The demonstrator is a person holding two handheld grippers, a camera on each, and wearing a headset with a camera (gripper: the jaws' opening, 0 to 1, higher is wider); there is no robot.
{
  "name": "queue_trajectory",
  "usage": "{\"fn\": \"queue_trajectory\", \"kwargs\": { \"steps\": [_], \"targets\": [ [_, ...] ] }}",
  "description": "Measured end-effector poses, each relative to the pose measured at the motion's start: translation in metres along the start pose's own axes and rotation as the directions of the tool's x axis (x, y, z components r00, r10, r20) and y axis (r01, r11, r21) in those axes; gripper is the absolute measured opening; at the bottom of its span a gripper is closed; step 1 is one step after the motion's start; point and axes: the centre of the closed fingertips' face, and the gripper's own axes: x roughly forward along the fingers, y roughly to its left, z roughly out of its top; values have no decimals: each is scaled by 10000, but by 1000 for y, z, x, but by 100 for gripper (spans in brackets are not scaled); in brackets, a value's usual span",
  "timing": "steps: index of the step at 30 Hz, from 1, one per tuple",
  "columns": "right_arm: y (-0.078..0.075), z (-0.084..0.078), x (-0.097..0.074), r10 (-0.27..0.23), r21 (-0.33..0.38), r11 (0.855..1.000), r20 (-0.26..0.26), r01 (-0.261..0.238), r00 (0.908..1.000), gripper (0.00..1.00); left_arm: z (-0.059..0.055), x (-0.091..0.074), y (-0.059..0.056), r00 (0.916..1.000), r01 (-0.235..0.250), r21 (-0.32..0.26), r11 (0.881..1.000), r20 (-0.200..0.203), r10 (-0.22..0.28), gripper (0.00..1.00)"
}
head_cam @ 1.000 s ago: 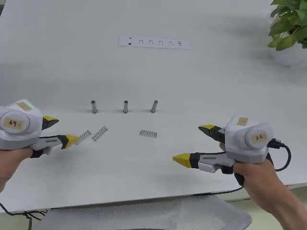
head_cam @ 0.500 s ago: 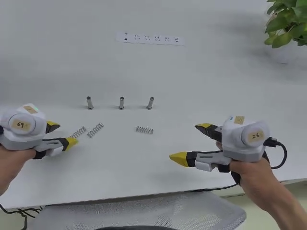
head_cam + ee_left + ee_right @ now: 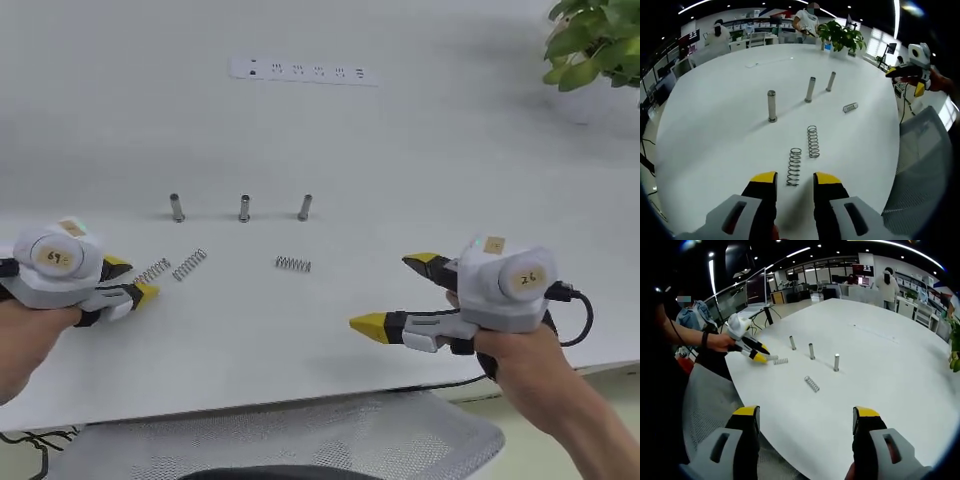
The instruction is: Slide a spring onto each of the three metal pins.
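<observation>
Head view: a broad white counter (image 3: 420, 150) is shown, with a white power strip (image 3: 303, 71) at upper centre and a leafy plant (image 3: 590, 35) in the upper right corner. Three metal pins (image 3: 244, 208) are stood upright in a row at mid-frame. Three springs (image 3: 293, 264) are laid flat just below them, none on a pin. Office desks (image 3: 840, 290) are seen beyond in the right gripper view. The left hand-held gripper (image 3: 133, 279), lower left, is narrowly parted. The right hand-held gripper (image 3: 392, 292), lower right, is held wide and empty. Since a second ago the left one has been brought nearer the closest spring, its jaws narrowed.
</observation>
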Motion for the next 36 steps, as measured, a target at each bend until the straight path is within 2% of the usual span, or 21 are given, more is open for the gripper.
{"fn": "queue_trajectory", "kwargs": {
  "steps": [7, 10, 12, 22, 29, 36],
  "targets": [
    [0, 0, 0, 1, 11, 10000, 7, -1, 10000, 75, -1, 3, 1, 10000, -4, 130, 9999, -60, 5, 11],
    [-1, 0, 1, 4, -2, 10000, 6, -4, 10000, 75, -3, 5, 2, 9998, -88, 495, 9987, -187, 98, 5],
    [-1, 0, 1, 9, -10, 10000, 2, -9, 10000, 75, -4, 5, 1, 9998, -60, 481, 9988, -211, 70, 3],
    [0, 3, 1, 36, -17, 10000, 73, -36, 10000, 75, -4, 2, 1, 9995, -171, 292, 9994, -251, 178, 3],
    [3, 4, 3, 108, -50, 9999, 123, -107, 9999, 75, -1, -6, -6, 9998, -132, 251, 9996, -145, 135, 3],
    [6, 7, 7, 229, -128, 9997, 196, -226, 9995, 75, 7, -18, -19, 10000, -40, 573, 9983, 75, 36, 3]
  ]
}}
